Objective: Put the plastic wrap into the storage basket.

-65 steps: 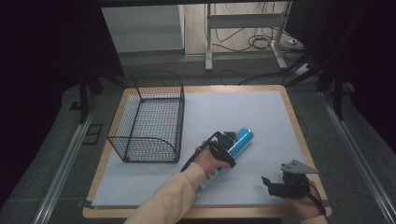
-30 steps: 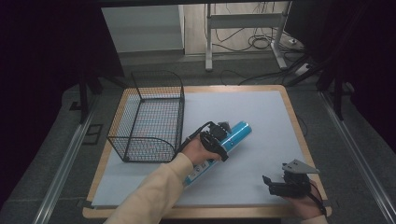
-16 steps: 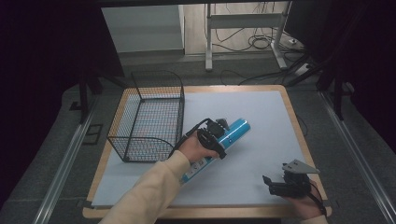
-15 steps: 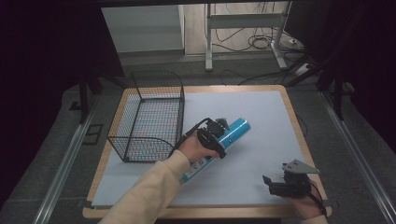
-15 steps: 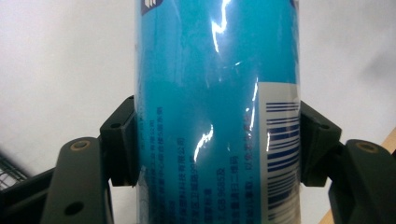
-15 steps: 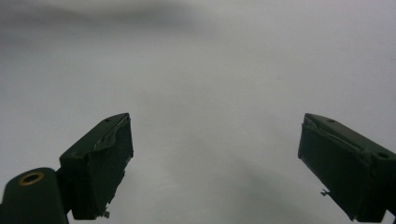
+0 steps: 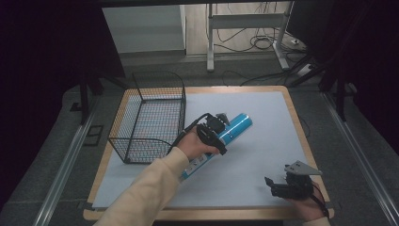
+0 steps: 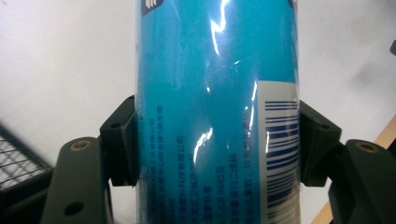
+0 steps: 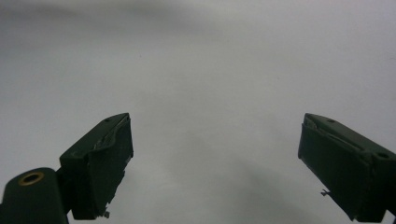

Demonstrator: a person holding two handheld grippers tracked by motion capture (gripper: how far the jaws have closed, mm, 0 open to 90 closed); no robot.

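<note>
— Pale sheeting is covering the wooden table (image 7: 301,141), with a wire basket (image 7: 150,117) sitting just beside the left gripper (image 7: 214,132). What is that gripper doing?
— Its jaws are clamping a blue tube (image 8: 217,112) between the pads (image 8: 122,140), one on each side.
— And the right gripper (image 9: 215,163)?
— It is resting near the table's edge, jaws spread wide, nothing between them, well apart from the tube.
</note>
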